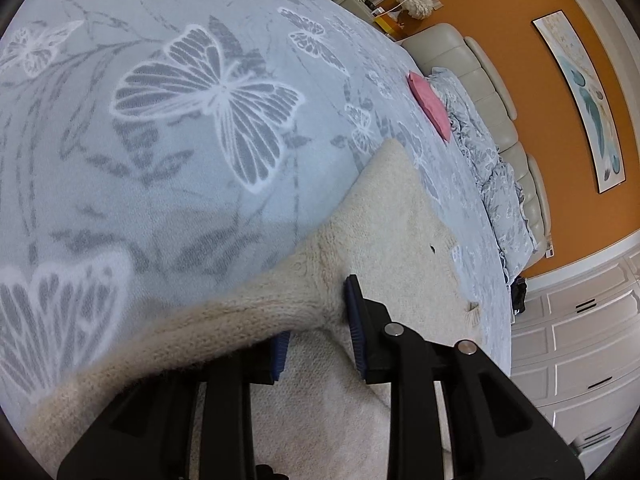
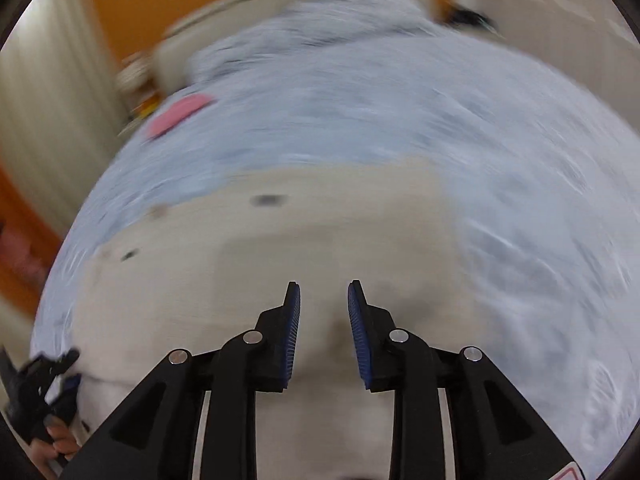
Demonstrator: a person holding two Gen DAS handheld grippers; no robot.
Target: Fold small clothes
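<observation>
A cream knitted garment lies spread on the butterfly-patterned bedspread. My left gripper is shut on a lifted ribbed edge of it; the knit drapes over the left finger and hides most of that pad. The right wrist view is blurred. There my right gripper hovers over the cream garment, open, with nothing between its blue pads. The left gripper shows at the bottom left of that view, with a person's hand on it.
A folded pink cloth lies farther up the bed, also visible as the pink cloth. A crumpled patterned duvet is bunched against the padded headboard. White drawers stand beside the bed under an orange wall.
</observation>
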